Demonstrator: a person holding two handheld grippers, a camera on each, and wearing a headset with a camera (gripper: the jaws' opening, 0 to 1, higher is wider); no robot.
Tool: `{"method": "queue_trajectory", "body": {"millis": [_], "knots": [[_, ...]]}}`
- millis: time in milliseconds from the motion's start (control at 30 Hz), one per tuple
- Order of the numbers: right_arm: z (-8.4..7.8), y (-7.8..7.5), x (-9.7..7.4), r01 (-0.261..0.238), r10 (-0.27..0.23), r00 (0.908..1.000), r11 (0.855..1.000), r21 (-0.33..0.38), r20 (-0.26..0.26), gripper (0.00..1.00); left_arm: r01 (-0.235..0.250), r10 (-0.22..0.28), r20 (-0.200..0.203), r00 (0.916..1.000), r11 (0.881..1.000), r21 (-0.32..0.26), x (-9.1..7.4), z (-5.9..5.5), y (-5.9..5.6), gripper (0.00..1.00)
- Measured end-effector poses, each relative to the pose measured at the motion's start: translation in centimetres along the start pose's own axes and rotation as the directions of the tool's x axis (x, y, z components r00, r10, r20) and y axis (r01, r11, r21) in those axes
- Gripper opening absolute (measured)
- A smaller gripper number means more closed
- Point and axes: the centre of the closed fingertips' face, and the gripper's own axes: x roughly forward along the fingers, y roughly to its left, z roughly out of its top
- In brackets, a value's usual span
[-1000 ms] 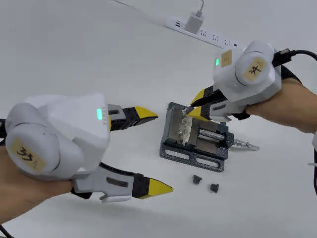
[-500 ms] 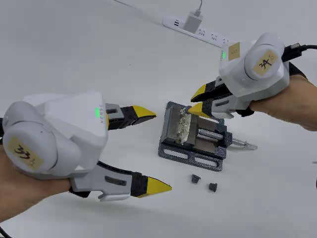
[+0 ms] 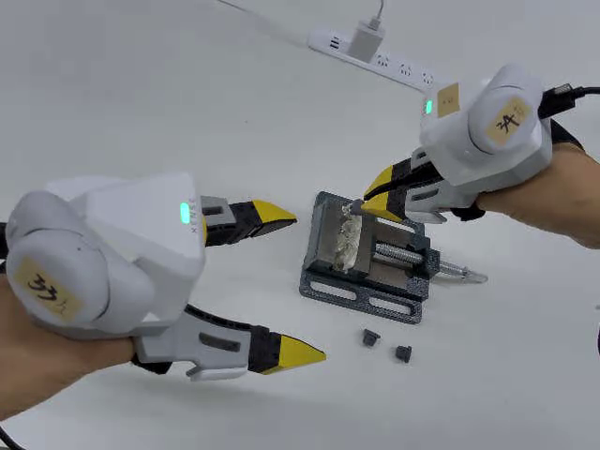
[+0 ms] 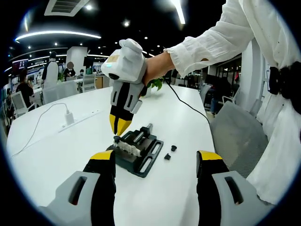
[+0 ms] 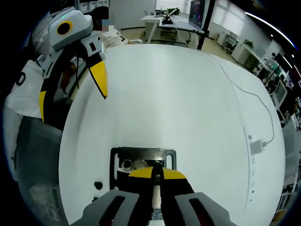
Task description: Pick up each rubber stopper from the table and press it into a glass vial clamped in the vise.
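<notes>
A dark metal vise [image 3: 361, 286] [image 4: 141, 157] [image 5: 141, 153] stands on the white table with glass vials [image 3: 343, 246] [image 5: 126, 164] clamped in its jaws. My right gripper [image 3: 367, 199] [image 5: 157, 173] is shut, its yellow tips right over the vials. In the left gripper view a small dark stopper [image 4: 116, 138] sits on a vial just under those tips. Two loose black rubber stoppers [image 3: 372, 337] [image 3: 404, 353] [image 4: 173, 148] lie in front of the vise. My left gripper [image 3: 289, 284] [image 4: 155, 160] hangs open to the left of the vise, holding nothing.
A white power strip [image 3: 375, 52] [image 5: 256, 146] with a plugged-in charger lies at the far side of the table. The vise's screw handle [image 3: 461, 274] sticks out to the right. A person's white sleeve [image 4: 211, 42] shows behind the right gripper.
My right gripper rose a little up and to the right off the vise, then dipped back towards the vials. The left gripper stayed open and barely moved.
</notes>
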Motion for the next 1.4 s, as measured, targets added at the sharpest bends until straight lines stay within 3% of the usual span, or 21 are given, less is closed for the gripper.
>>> {"method": "queue_trajectory", "body": {"millis": [1400], "knots": [[-0.05,-0.02,0.84,-0.050,0.050,0.9977,0.999,0.003,-0.046,0.01,0.007,-0.007,0.010,0.9999,1.000,-0.005,0.37,-0.07,0.15,0.67]]}}
